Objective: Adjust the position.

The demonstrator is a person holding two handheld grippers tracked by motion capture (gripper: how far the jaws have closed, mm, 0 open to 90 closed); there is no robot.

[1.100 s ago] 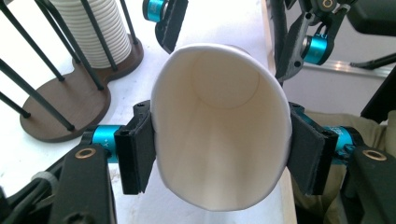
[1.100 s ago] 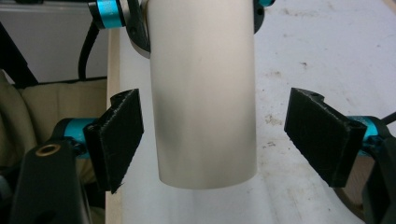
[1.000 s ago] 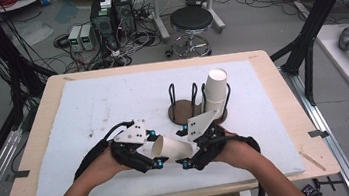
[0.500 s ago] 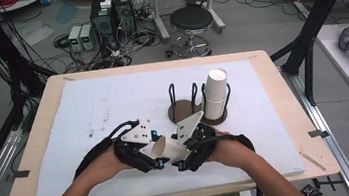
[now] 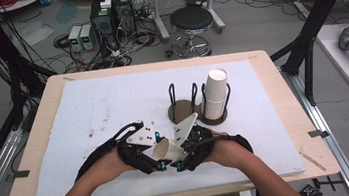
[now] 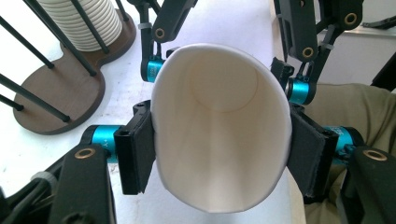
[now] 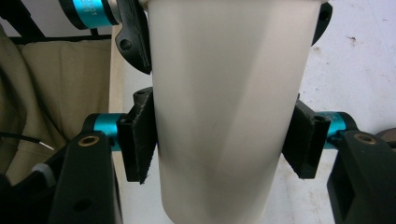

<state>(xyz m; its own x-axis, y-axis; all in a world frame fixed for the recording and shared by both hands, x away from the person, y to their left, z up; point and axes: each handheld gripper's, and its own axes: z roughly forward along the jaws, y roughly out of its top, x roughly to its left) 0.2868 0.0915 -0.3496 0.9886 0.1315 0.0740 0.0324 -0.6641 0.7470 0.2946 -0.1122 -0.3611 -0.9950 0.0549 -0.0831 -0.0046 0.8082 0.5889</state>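
Observation:
A white paper cup (image 5: 165, 152) lies on its side between my two grippers, low over the front of the white mat. My left gripper (image 5: 150, 157) is shut on it near the rim, and its pads (image 6: 135, 154) squeeze the open mouth (image 6: 219, 135) into an oval. My right gripper (image 5: 183, 156) faces it from the other side. Its jaws have just been closing with the cup body (image 7: 224, 116) between them, and both pads (image 7: 137, 140) now press on the cup's sides. The left gripper's pad (image 7: 133, 32) grips the cup's far end in the right gripper view.
A dark wooden rack (image 5: 184, 111) with black wire posts stands behind the grippers, and a tall stack of paper cups (image 5: 216, 95) fills its right slot. The white mat (image 5: 92, 103) covers the wooden table (image 5: 295, 113). The table's front edge is close below my hands.
The right gripper has shifted slightly left toward the cup and closed its jaws on the cup body. The left gripper has kept its hold in place.

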